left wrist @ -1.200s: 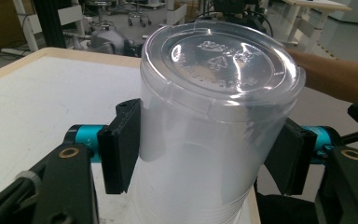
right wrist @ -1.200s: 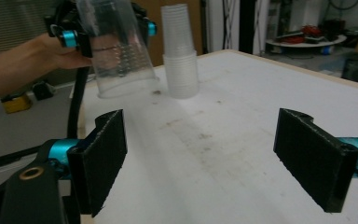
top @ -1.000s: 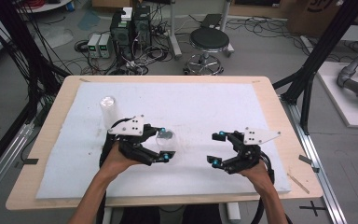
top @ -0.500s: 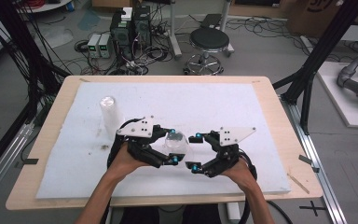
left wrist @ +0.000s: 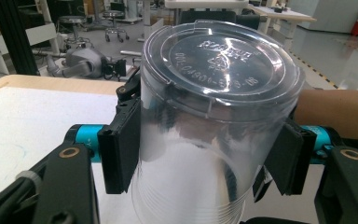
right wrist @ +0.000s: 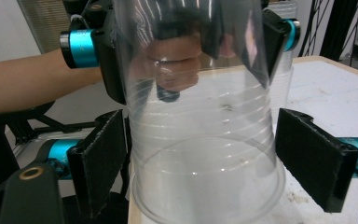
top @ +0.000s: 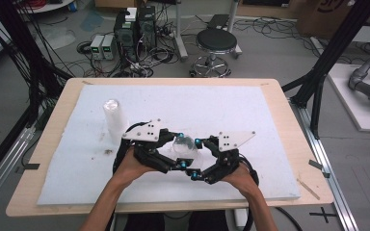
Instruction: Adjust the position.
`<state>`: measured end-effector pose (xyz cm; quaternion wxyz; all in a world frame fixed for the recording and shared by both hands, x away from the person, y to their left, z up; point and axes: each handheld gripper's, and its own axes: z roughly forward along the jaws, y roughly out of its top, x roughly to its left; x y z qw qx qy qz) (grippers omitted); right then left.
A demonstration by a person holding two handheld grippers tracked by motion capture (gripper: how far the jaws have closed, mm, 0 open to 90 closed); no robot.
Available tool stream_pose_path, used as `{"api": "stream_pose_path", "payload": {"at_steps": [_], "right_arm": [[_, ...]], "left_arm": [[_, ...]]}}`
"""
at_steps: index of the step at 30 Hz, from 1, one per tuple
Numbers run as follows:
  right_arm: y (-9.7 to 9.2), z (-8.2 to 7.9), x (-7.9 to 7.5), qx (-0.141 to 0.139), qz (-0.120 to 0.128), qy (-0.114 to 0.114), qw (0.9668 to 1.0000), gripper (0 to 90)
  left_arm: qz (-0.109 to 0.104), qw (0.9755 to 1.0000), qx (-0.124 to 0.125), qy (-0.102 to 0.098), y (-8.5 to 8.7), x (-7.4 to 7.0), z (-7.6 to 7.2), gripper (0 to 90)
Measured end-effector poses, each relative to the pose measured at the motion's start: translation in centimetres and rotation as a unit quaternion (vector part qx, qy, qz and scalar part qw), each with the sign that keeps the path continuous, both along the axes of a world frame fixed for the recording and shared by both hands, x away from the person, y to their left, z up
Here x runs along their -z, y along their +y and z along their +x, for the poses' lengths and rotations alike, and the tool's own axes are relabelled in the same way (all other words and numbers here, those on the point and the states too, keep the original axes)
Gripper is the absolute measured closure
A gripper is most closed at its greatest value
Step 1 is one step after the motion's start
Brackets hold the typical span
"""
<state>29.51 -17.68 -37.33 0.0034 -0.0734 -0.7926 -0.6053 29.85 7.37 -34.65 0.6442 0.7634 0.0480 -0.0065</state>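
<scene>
Showing a clear, ribbed plastic cup held upside down above the white foam desk, clamped between the flat black pads of the left gripper. Right gripper faces it, jaws apart around the cup's wide rim, not touching. Second cup stack stands upright nearby.

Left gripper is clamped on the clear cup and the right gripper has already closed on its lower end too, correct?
Not quite. The left gripper is clamped on the clear cup, but the right gripper stands open around its wide end, pads off the wall, as the right gripper view shows.
</scene>
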Motion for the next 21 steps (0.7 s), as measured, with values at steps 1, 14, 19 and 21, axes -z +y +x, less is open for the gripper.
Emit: {"api": "stream_pose_path", "payload": {"at_steps": [1,14,19,21], "right_arm": [[0.05,-0.01,0.02,-0.001,0.000,0.001,1.0000,17.2],[-0.05,-0.01,0.09,-0.009,0.007,-0.007,0.9999,28.6],[-0.12,0.03,0.04,-0.007,0.006,-0.009,0.9999,29.8],[-0.13,0.05,0.05,-0.007,0.004,-0.007,0.9999,29.7]], "left_arm": [[0.000,1.0000,0.001,0.000,-0.02,0.02,-0.01,34.9],[-0.001,1.0000,0.008,0.000,-0.02,0.01,0.06,35.2],[0.000,1.0000,0.009,0.003,-0.01,0.06,0.11,34.8],[0.000,1.0000,0.007,0.002,0.04,0.09,0.17,30.7]]}}
